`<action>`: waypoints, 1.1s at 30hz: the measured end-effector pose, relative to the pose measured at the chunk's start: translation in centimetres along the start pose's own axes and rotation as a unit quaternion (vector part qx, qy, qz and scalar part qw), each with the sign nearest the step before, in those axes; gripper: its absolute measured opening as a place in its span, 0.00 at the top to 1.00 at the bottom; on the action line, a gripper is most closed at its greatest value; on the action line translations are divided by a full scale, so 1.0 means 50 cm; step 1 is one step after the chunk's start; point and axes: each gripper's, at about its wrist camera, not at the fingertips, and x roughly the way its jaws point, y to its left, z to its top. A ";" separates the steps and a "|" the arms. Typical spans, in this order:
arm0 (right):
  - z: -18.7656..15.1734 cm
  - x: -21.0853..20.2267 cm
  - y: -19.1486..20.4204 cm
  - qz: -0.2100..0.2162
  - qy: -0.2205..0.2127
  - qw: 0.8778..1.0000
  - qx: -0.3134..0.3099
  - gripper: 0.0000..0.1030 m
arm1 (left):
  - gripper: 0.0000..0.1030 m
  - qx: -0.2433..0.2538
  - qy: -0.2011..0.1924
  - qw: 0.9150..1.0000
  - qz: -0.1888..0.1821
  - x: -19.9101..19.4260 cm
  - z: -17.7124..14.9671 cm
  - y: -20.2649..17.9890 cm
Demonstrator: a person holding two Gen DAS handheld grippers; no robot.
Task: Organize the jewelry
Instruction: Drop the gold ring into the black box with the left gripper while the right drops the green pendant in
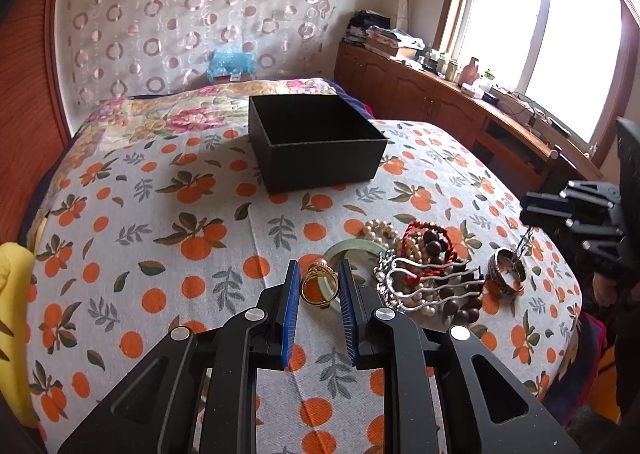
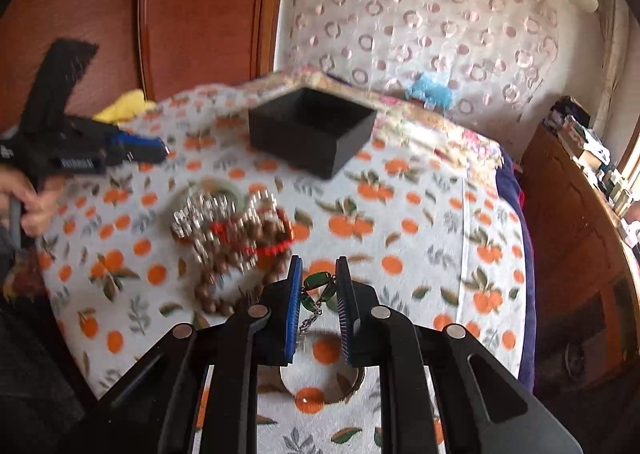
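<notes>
Both pairs of jaws are nearly closed, each on a small piece. Our left gripper (image 1: 319, 286) pinches a gold ring (image 1: 317, 286) between its blue pads, held just above the cloth. Our right gripper (image 2: 319, 290) clamps a green-stone chain (image 2: 316, 294), whose silver end dangles below the pads; its last closing has settled to a narrow gap.

We see the rest of the jewelry heaped on the orange-patterned bedspread (image 1: 160, 214): a pale green bangle (image 1: 352, 248) just beyond the ring, a pearl string (image 1: 380, 230), brown beads (image 1: 430, 244) with a red cord, a silver chain (image 1: 424, 282), and a silver bangle (image 1: 506, 272) to the right. Farther back sits the open black box (image 1: 316, 142), well apart from the heap.
</notes>
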 end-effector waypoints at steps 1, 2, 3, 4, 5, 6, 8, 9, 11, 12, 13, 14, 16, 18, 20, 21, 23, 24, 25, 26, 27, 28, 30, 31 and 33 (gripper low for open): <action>0.011 -0.006 -0.002 -0.001 -0.008 1.000 0.000 0.82 | 0.83 0.001 -0.001 1.000 0.000 -0.001 0.005 -0.002; 0.020 -0.010 -0.003 -0.001 -0.013 1.000 0.000 0.82 | 0.83 0.002 -0.002 1.000 0.000 -0.001 0.009 -0.005; 0.028 -0.012 -0.005 -0.001 -0.018 1.000 -0.001 0.82 | 0.83 0.003 -0.004 1.000 0.000 -0.001 0.016 -0.007; 0.042 -0.015 -0.008 -0.001 -0.024 1.000 -0.001 0.82 | 0.83 0.004 -0.006 1.000 -0.001 -0.001 0.022 -0.009; 0.051 -0.015 -0.011 -0.001 -0.028 1.000 -0.002 0.82 | 0.83 0.004 -0.007 1.000 -0.001 -0.001 0.028 -0.010; 0.060 -0.015 -0.014 -0.001 -0.032 0.999 -0.001 0.82 | 0.83 0.005 -0.009 1.000 -0.002 0.000 0.035 -0.011; 0.085 -0.009 -0.023 -0.001 -0.041 0.999 -0.001 0.82 | 0.83 0.009 -0.012 1.000 -0.002 0.003 0.053 -0.014; 0.094 -0.006 -0.027 0.000 -0.044 0.999 0.000 0.82 | 0.83 0.011 -0.013 1.000 -0.002 0.005 0.059 -0.016; 0.120 0.005 -0.038 0.007 -0.052 0.999 0.005 0.82 | 0.83 0.016 -0.014 1.000 0.000 0.012 0.074 -0.017; 0.133 0.011 -0.043 0.009 -0.056 0.998 0.006 0.82 | 0.83 0.018 -0.014 1.000 0.001 0.017 0.083 -0.018; 0.149 0.019 -0.048 0.012 -0.060 0.998 0.008 0.82 | 0.83 0.019 -0.014 1.000 0.002 0.022 0.089 -0.017; 0.165 0.027 -0.053 0.015 -0.067 0.998 0.009 0.82 | 0.83 0.020 -0.015 1.000 0.003 0.026 0.094 -0.017; 0.193 0.043 -0.063 0.021 -0.076 0.997 0.014 0.82 | 0.83 0.017 -0.016 1.000 0.004 0.036 0.109 -0.012; 0.220 0.059 -0.070 0.027 -0.083 0.996 0.018 0.82 | 0.83 0.013 -0.016 1.000 0.004 0.048 0.124 -0.006; 0.243 0.074 -0.076 0.033 -0.088 0.995 0.018 0.82 | 0.83 0.014 -0.016 1.000 0.007 0.059 0.139 -0.002; 0.259 0.086 -0.078 0.036 -0.090 0.995 0.018 0.82 | 0.83 0.014 -0.017 1.000 0.009 0.065 0.148 0.000; 0.281 0.103 -0.084 0.042 -0.094 0.995 0.018 0.82 | 0.83 0.015 -0.017 1.000 0.012 0.074 0.162 0.006; 0.288 0.110 -0.085 0.045 -0.095 0.994 0.019 0.82 | 0.83 0.014 -0.016 1.000 0.012 0.080 0.168 0.009; 0.299 0.125 -0.087 0.050 -0.095 0.994 0.021 0.82 | 0.83 0.014 -0.016 1.000 0.013 0.085 0.173 0.012; 0.305 0.136 -0.088 0.054 -0.094 0.994 0.022 0.82 | 0.83 0.013 -0.016 1.000 0.013 0.089 0.178 0.016; 0.309 0.147 -0.090 0.057 -0.092 0.994 0.024 0.82 | 0.83 0.013 -0.015 1.000 0.013 0.095 0.186 0.020; 0.315 0.162 -0.091 0.062 -0.089 0.994 0.026 0.82 | 0.83 0.012 -0.014 1.000 0.013 0.100 0.192 0.023; 0.319 0.185 -0.091 0.067 -0.084 0.994 0.028 0.82 | 0.83 0.012 -0.013 1.000 0.013 0.110 0.204 0.029; 0.319 0.198 -0.092 0.070 -0.080 0.994 0.029 0.82 | 0.83 0.013 -0.013 1.000 0.013 0.114 0.208 0.031; 0.318 0.221 -0.094 0.073 -0.073 0.994 0.034 0.82 | 0.83 0.014 -0.013 1.000 0.012 0.123 0.220 0.035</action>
